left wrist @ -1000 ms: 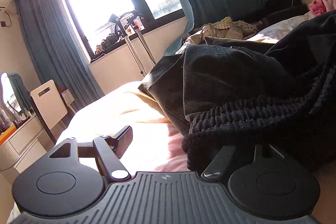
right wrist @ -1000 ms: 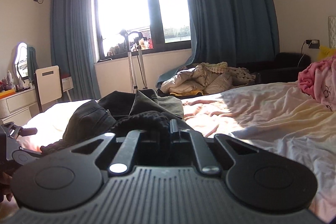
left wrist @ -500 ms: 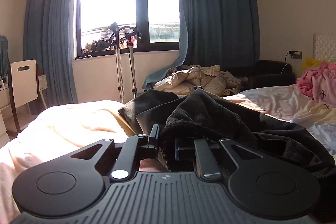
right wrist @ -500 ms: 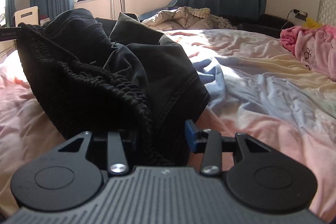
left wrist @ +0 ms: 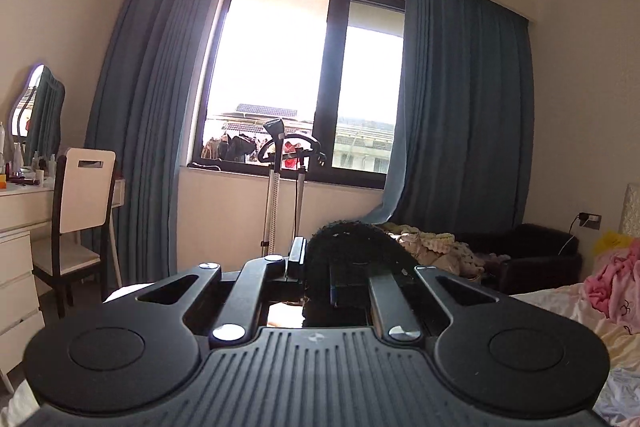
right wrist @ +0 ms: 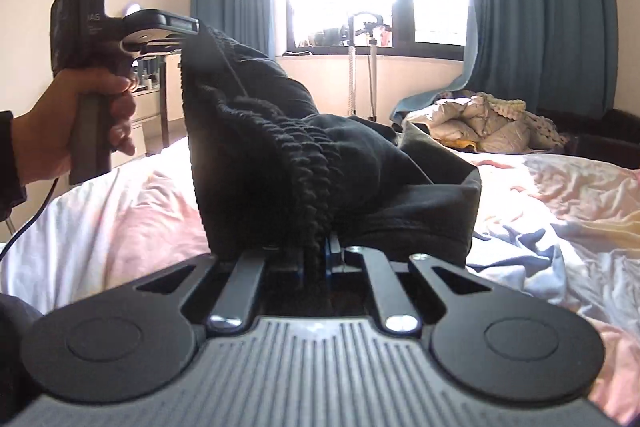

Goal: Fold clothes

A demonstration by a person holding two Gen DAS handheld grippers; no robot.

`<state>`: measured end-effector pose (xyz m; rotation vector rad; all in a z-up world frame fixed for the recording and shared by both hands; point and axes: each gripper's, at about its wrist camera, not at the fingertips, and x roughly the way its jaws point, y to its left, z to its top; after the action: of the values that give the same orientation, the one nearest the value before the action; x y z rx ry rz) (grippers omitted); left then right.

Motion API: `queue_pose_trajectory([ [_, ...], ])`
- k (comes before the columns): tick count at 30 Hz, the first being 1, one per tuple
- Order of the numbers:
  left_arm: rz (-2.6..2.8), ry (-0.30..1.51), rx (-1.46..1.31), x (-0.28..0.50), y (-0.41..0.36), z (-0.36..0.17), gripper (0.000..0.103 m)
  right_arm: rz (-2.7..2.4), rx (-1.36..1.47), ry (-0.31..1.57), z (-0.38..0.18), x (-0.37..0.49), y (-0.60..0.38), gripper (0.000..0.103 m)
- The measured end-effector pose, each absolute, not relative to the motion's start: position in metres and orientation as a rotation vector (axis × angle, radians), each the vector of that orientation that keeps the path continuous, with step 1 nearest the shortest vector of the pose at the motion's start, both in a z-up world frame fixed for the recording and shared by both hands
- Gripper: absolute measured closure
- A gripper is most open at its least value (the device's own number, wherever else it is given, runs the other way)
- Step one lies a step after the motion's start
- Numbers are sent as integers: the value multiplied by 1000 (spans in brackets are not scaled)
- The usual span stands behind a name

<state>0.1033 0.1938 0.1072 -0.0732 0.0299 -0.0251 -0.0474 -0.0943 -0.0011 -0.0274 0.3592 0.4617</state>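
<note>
- Bed (right wrist: 560,195): covered by a rumpled pink and pale sheet; it is the folding surface. The area right of the garment is free.
- Garment (right wrist: 320,155): a black item with a ribbed elastic band, raised by that band between both tools. Its lower part is bunched and rests on the bed. No fold is visible yet, so the task appears to be at its start: spread flat, then fold.
- Bedding heap (right wrist: 480,123): pale quilted pile beyond the bed, well clear of the work.
- Pink clothes (left wrist: 612,283): on the bed at the far right, probably awaiting folding.
- Chair (left wrist: 86,195): beside a white dresser at the left wall, not in the way.
- Stand (left wrist: 286,187): upright by the window; its type cannot be confirmed against the glare.
- Left hand-held gripper (right wrist: 188,41): jaws closing on the band's upper edge, fabric between them; a hand (right wrist: 80,119) holds the handle.
- Right hand-held gripper (right wrist: 316,259): clamped on the band's lower end.
</note>
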Motion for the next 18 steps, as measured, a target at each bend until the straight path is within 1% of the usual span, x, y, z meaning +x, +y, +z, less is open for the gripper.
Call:
queue_pose_trajectory([
  [4,77,51,-29,118,252,125,91,669,-6,368,14,-29,-33,94],
  [7,162,110,-60,129,298,118,91,811,2,387,18,-7,17,94],
  [10,256,228,-122,145,344,88,91,932,-66,438,5,14,76,94],
  [14,358,384,-194,167,388,30,90,1010,-124,575,-35,43,127,92],
  [16,385,412,-252,173,402,10,90,1032,-103,630,-49,55,133,88],
  [18,395,411,-293,173,411,-1,89,1051,-59,645,-53,64,130,85],
])
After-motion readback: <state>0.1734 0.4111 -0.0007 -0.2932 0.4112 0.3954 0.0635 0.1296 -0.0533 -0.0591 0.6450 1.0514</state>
